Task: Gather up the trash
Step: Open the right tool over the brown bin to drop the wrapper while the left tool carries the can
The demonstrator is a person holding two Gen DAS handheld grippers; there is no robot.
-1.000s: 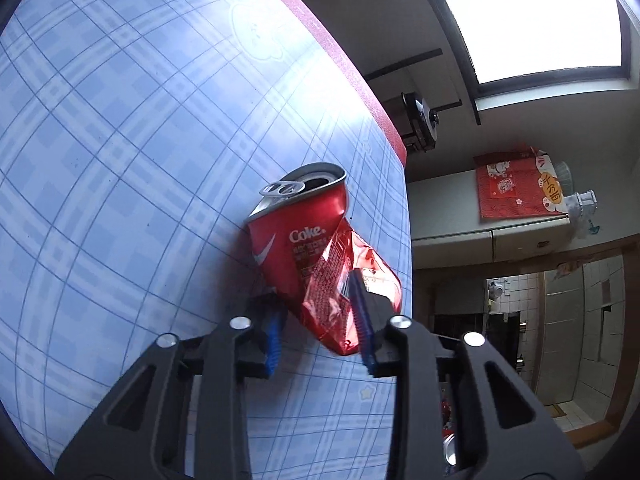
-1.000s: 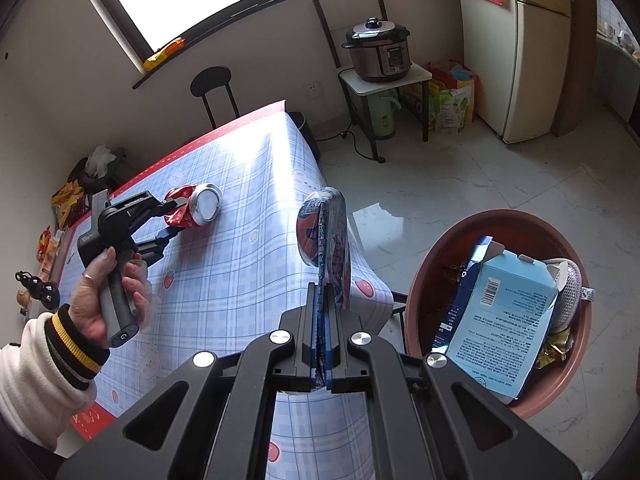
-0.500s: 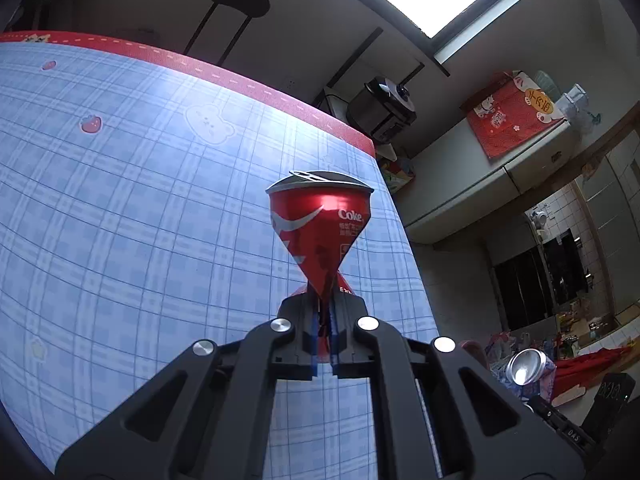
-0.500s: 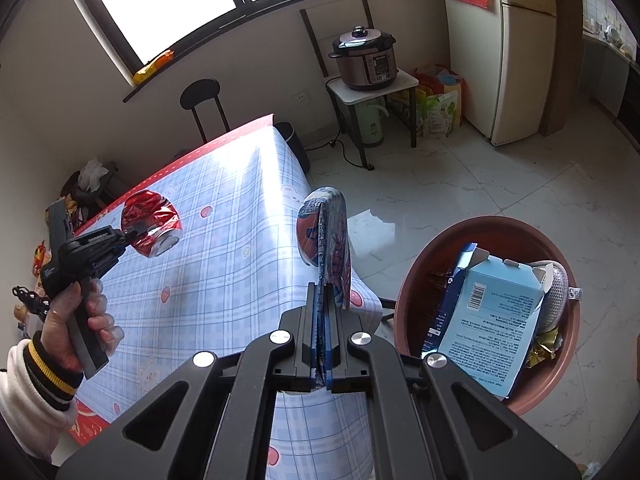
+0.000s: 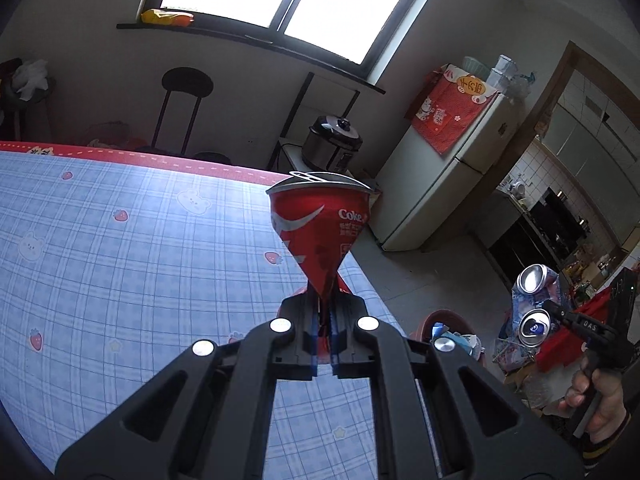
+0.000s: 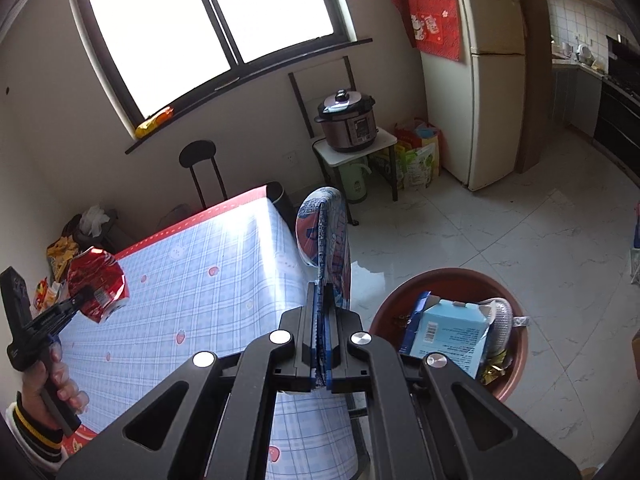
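Observation:
My left gripper [image 5: 325, 312] is shut on a crushed red Coke can [image 5: 318, 232] and holds it top up, above the blue checked tablecloth [image 5: 120, 272]. The can and gripper also show in the right wrist view [image 6: 98, 284], over the table's left side. My right gripper [image 6: 322, 320] is shut on a crushed blue can [image 6: 326, 240], held in the air past the table's right edge. The blue can also shows in the left wrist view [image 5: 534, 304]. A brown round bin [image 6: 516, 364] on the floor holds a light blue carton [image 6: 452, 330] and other trash.
The table [image 6: 192, 280] has a red border. A black stool [image 6: 198, 152] stands behind it. A pressure cooker [image 6: 346, 120] sits on a small white stand beside a fridge [image 6: 484, 80]. White tile floor [image 6: 520, 240] surrounds the bin.
My left gripper closed on the Coke can, lifted it off the table and tilted level to face the room. The right gripper kept its hold on the blue can and rose slightly.

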